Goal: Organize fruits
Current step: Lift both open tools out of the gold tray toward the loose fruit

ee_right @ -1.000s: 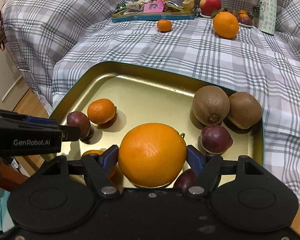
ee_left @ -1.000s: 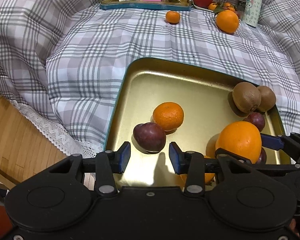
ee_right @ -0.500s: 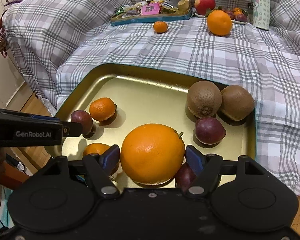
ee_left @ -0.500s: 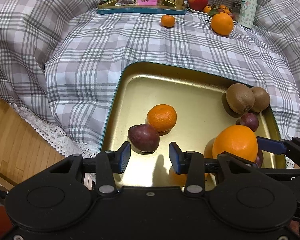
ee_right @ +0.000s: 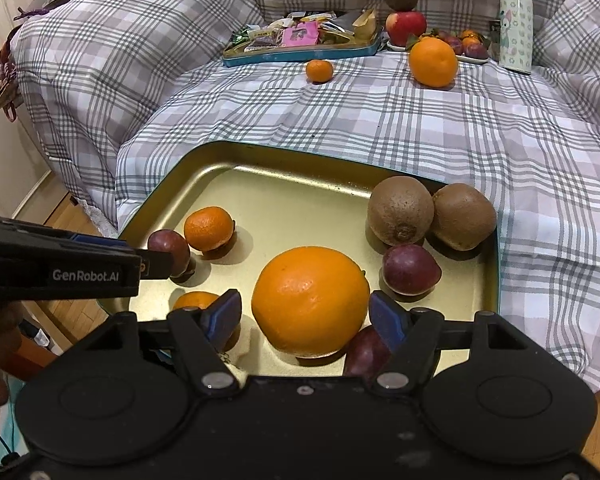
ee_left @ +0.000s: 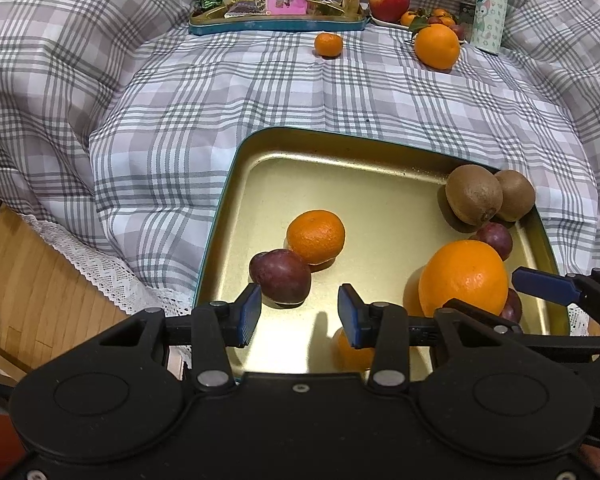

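Note:
A gold tray (ee_left: 236, 184) lies on the plaid quilt and holds the sorted fruit. In it are a mandarin (ee_left: 316, 236), a purple fruit (ee_left: 280, 276), two kiwis (ee_right: 400, 210) and a large orange (ee_right: 310, 300). My right gripper (ee_right: 306, 314) stands open around the large orange, which rests on the tray floor with a small gap to each blue pad. Another purple fruit (ee_right: 410, 270) and one more (ee_right: 366, 350) lie beside its right finger. My left gripper (ee_left: 300, 314) is open and holds nothing, just behind the purple fruit. A second mandarin (ee_right: 194, 300) lies partly hidden under the fingers.
At the back of the quilt stand a snack tray (ee_right: 300, 54), a loose mandarin (ee_right: 319, 71), a big orange (ee_right: 434, 62), an apple (ee_right: 406, 26) with a kiwi on top, a plate of small fruit and a bottle (ee_right: 516, 20). Wooden floor (ee_left: 28, 280) lies left of the bed edge.
Both grippers have drawn back slightly from the tray. The large orange, close against the right pads before, now sits on the tray with a gap on each side.

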Motion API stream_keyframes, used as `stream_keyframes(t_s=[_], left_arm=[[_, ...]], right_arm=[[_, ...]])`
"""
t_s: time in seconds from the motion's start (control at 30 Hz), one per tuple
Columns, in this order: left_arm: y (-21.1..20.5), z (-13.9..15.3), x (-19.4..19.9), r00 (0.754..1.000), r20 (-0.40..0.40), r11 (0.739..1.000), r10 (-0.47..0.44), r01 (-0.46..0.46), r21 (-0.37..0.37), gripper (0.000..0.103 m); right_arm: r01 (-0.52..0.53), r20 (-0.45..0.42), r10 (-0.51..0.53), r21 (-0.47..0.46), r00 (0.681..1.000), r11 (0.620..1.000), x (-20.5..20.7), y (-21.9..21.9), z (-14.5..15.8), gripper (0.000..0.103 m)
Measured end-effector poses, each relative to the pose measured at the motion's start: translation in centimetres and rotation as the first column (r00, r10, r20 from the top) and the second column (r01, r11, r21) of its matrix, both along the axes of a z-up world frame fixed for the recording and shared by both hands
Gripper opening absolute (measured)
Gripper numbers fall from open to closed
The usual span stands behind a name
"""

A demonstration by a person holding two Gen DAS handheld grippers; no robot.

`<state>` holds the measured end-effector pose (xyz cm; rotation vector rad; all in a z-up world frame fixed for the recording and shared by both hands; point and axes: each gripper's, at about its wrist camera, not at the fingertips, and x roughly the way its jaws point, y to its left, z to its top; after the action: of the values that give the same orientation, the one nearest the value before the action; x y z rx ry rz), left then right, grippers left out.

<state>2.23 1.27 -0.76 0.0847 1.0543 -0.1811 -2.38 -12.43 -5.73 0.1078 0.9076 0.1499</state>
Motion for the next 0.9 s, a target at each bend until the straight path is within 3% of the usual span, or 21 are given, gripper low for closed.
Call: stream_keyframes(t_s=[0.43,0.9], left_arm=[[-0.7,0.3,-0.3,1.0,-0.002,0.999,-0.011,0.011,0.035,0.049],[-1.7,0.1,-0.8,0.999,-0.032,0.997,-0.04,0.042,0.058,0.049]], right_arm=[[0.028,0.016,-0.028,-0.007,0.999,1.0,-0.9,-0.4,1.8,0.074],[0.057,-0.028,-0.058,-0.024,0.998,0.998,-1.6,-1.0,2.8,0.074]])
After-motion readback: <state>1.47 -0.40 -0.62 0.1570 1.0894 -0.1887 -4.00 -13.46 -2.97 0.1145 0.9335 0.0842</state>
